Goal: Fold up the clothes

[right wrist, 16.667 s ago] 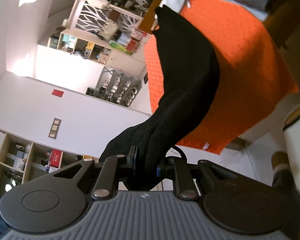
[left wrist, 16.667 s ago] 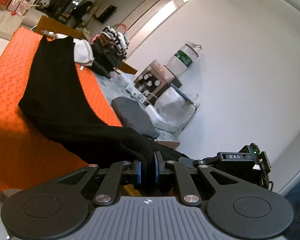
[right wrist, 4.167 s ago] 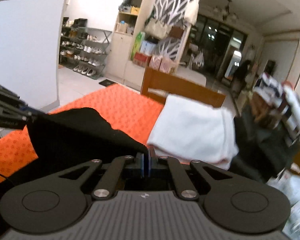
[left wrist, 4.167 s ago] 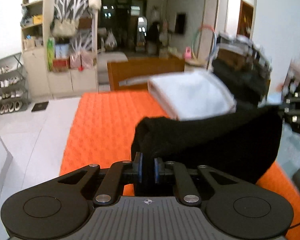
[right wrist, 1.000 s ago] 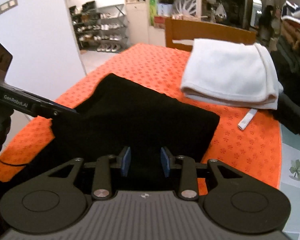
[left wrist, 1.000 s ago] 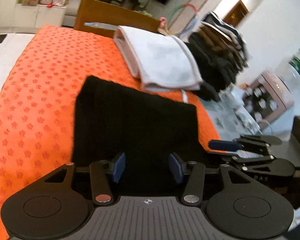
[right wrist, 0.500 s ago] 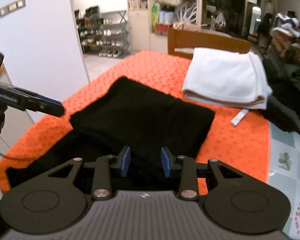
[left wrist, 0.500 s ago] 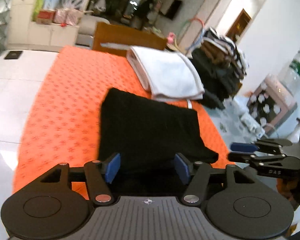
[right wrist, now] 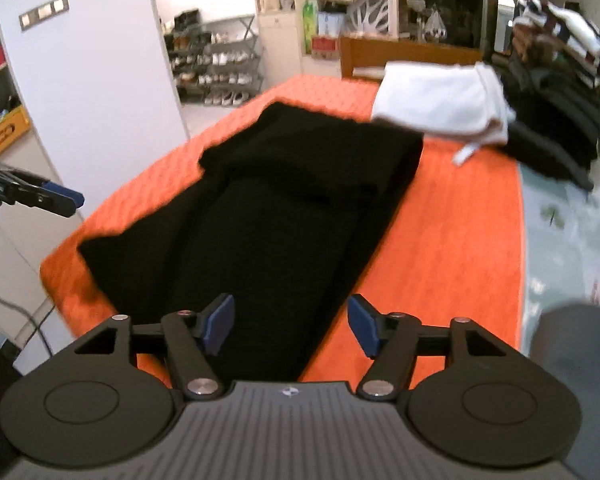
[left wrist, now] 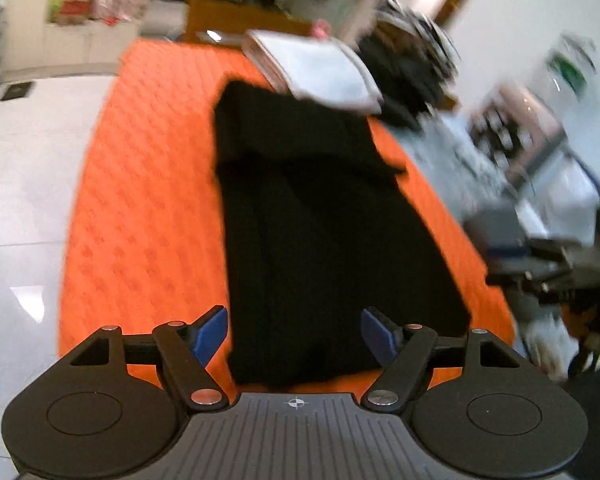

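Nearest in each wrist view, both tools are empty: the left gripper [left wrist: 294,334] has its blue pads spread wide and opening further, with nothing pinched, and the right gripper [right wrist: 290,326] is the same, jaws opening and clear of cloth. Just beyond them, from six o'clock up toward twelve, the black garment [left wrist: 316,216] lies flat as a long, narrow rectangle on the orange cover [left wrist: 140,184], its far end doubled back over itself into a thicker band. Judging by that shape, the lengthwise folds and one end fold are done, and what seems left is another fold or two to bring it down to a compact bundle. The fabric looks matte, soft and fairly thick, like a knit; the cover is dimpled or quilted with a small repeating pattern. Farther off, at about one o'clock, a white folded cloth [right wrist: 440,100] sits with rounded, plump edges, touching or overlapping the garment's far corner, and behind it a dark heap of clothes [right wrist: 560,120] waits.
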